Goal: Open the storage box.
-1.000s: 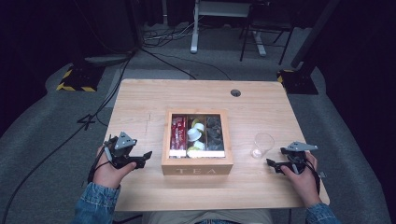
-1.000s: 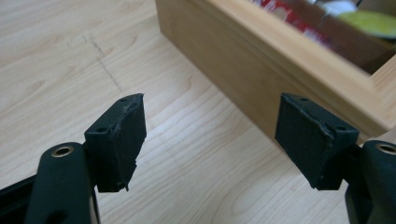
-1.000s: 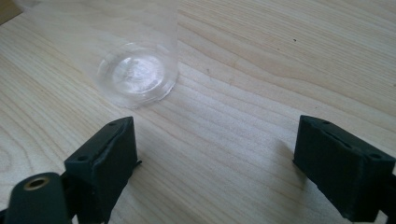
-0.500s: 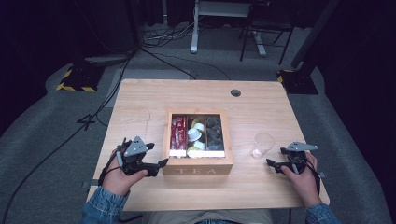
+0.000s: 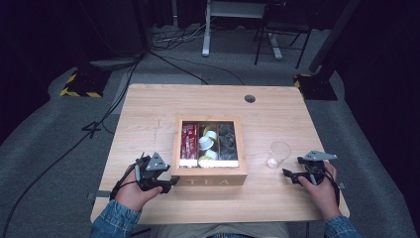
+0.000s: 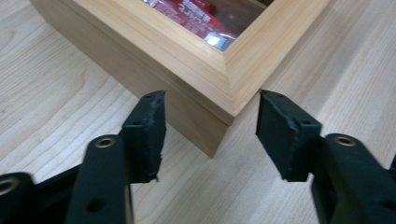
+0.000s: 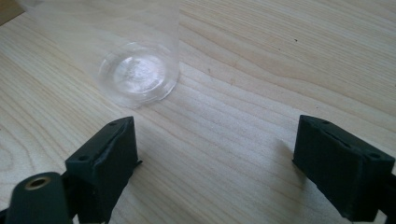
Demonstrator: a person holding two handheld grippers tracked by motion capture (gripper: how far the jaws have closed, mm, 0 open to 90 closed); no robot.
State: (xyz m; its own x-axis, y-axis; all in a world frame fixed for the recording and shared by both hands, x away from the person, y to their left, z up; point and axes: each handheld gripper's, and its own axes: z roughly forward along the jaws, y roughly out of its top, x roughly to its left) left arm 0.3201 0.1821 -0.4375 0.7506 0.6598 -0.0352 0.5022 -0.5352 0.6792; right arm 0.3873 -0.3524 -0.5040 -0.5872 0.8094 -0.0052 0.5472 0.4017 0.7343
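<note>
A wooden tea box (image 5: 209,174) with a glass lid stands mid-table, holding red packets (image 5: 188,141), white pods and dark items. My left gripper (image 5: 171,181) lies at the box's front left corner. Its jaws have just been closing, and in the left gripper view they (image 6: 210,100) stand apart, with the box corner (image 6: 219,100) just ahead of the gap and untouched. A clear plastic cup (image 5: 278,153) stands right of the box. My right gripper (image 5: 288,173) rests open on the table, with the cup (image 7: 140,70) ahead and to the left of its jaws (image 7: 217,123).
The light wooden table (image 5: 148,109) has a cable hole (image 5: 249,98) near its far edge. Cables, a desk frame and hazard-striped bases lie on the grey floor beyond. Bare tabletop lies behind the box and to its left.
My left hand has slid right across the table to the box's front left corner. The right hand and the cup have stayed put.
</note>
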